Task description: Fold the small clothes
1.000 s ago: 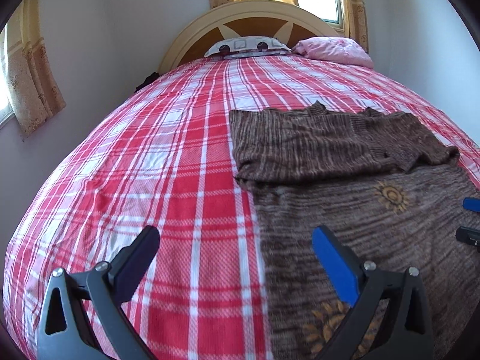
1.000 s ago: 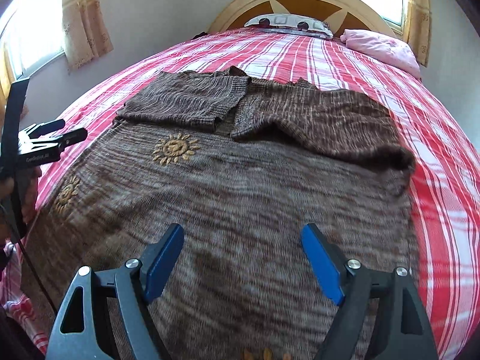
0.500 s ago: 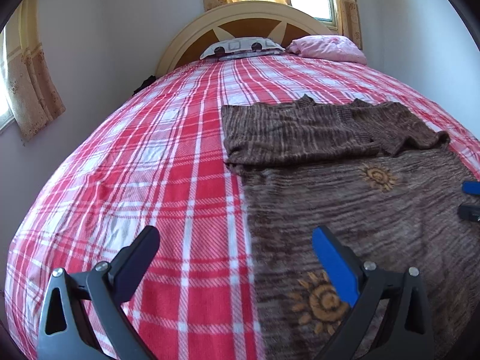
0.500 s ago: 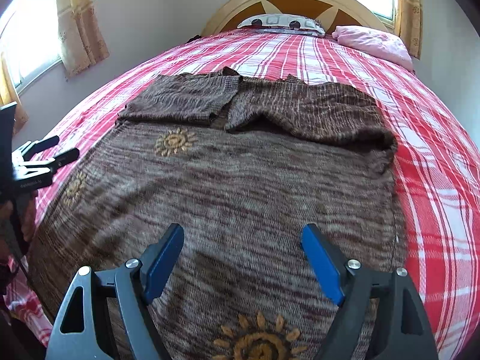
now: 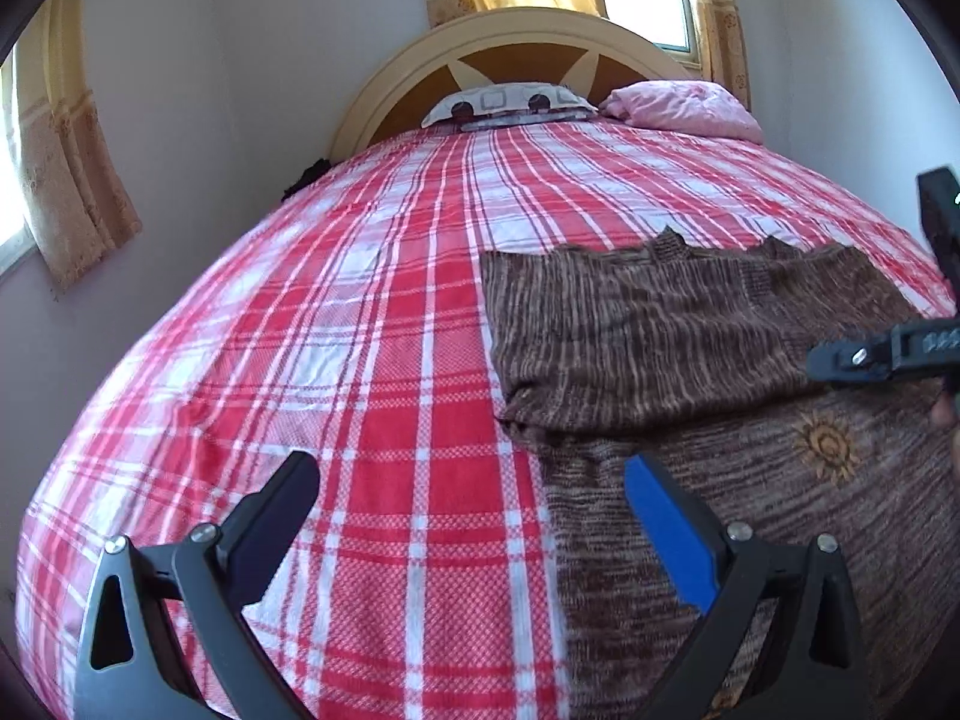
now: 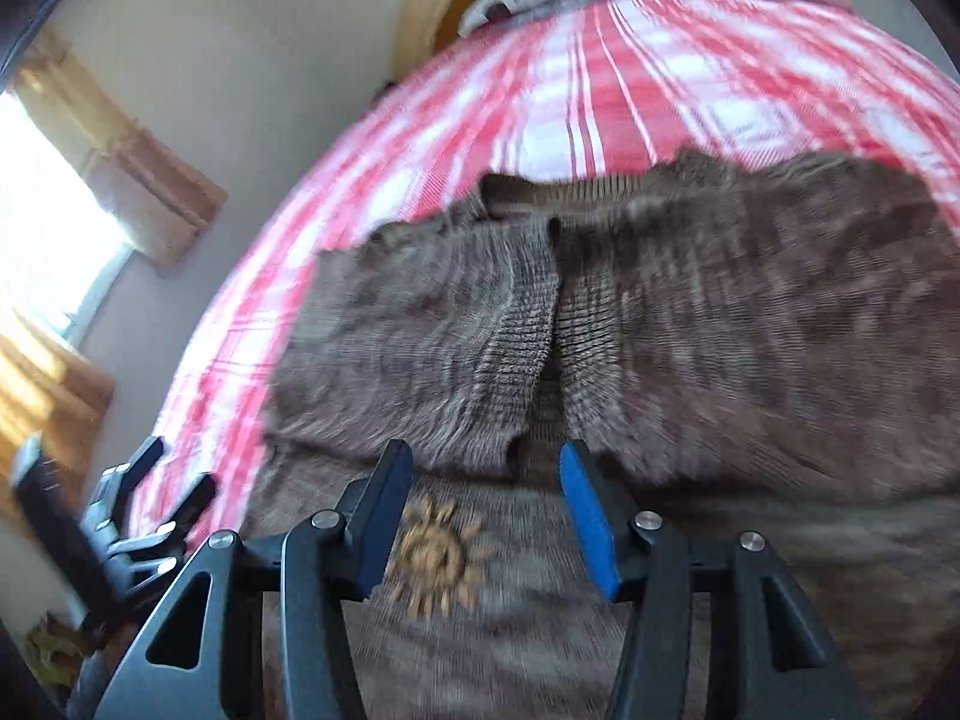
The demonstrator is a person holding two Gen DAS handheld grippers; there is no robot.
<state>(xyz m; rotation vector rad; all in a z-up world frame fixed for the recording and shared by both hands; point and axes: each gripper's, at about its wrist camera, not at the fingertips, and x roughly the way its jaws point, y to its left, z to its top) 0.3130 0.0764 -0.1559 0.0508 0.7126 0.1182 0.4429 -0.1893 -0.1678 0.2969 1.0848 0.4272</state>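
While spread flat on red plaid bedspread (image 5: 336, 372), brown knit sweater (image 5: 690, 360) lies ahead and right of left gripper (image 5: 468, 516); both sleeves folded inward across chest. Left gripper: jaws wide apart, nothing held, left finger above plaid, right finger above sweater's left edge. Right gripper (image 6: 480, 492): jaws moderately apart, nothing between them, poised low over sweater (image 6: 750, 330); contact with fabric not determinable, view blurred. Sleeve cuffs (image 6: 528, 324) meeting just ahead of right gripper's tips; sun motif (image 6: 435, 558) directly beneath its left finger. Pillows (image 5: 678, 108) and headboard (image 5: 510, 42) far ahead of both.
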